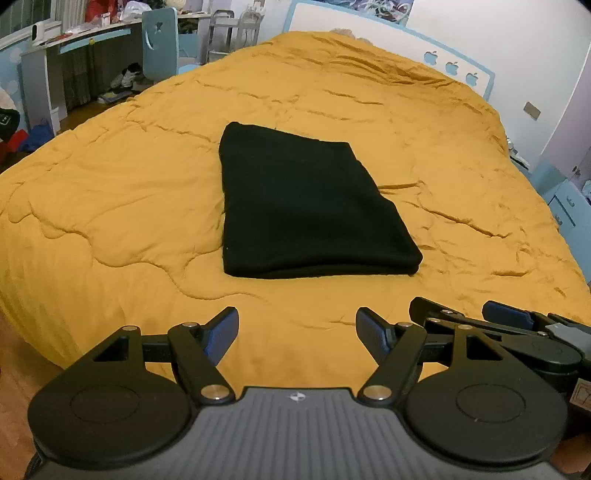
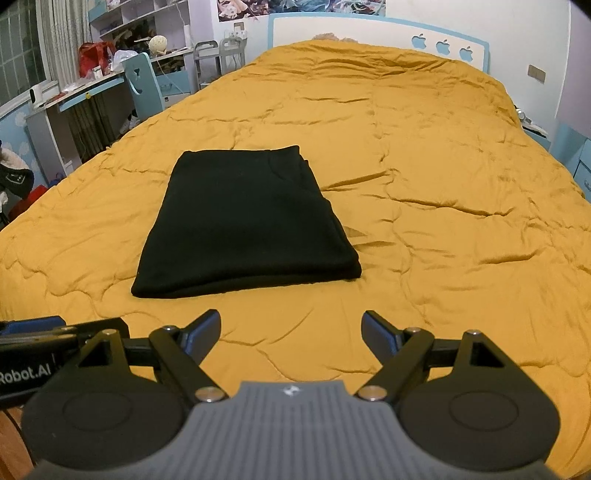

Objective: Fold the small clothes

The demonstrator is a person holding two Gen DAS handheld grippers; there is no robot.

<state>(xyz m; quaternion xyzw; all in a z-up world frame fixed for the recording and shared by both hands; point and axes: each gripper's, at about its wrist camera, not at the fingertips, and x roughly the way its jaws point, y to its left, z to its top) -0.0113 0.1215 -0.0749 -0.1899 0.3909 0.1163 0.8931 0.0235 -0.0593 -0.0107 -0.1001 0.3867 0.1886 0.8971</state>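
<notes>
**Black garment folded, both grippers clear of it**

Black garment (image 1: 306, 206) lying flat on the yellow quilt (image 1: 110, 206) as a neat rectangle, roughly mid-bed, at 12 o'clock from the left gripper (image 1: 297, 338) and about 11 o'clock from the right gripper (image 2: 291, 338). Layered edge visible along the near side — stacked thicknesses, consistent with more than one fold already made. Corners squared, no sleeve or loose flap showing.

Left gripper: fingers spread apart, nothing between them, held over bare quilt near the foot of the bed. Right gripper: likewise released and empty, just beside the left one; seen at 3 o'clock in the left wrist view. Both well apart from the cloth, pointed toward it.

Judgement: placement reads as a finished fold left on a flat, uncluttered surface so that it keeps its shape; grippers parked low and back to avoid dragging the edge. Task likely at or near its end for this item — one further halving possible but not evidently needed.

Background: desk (image 2: 74, 96) and chair (image 2: 142, 83) at 10 o'clock, blue headboard (image 2: 369, 31) at 12.
</notes>
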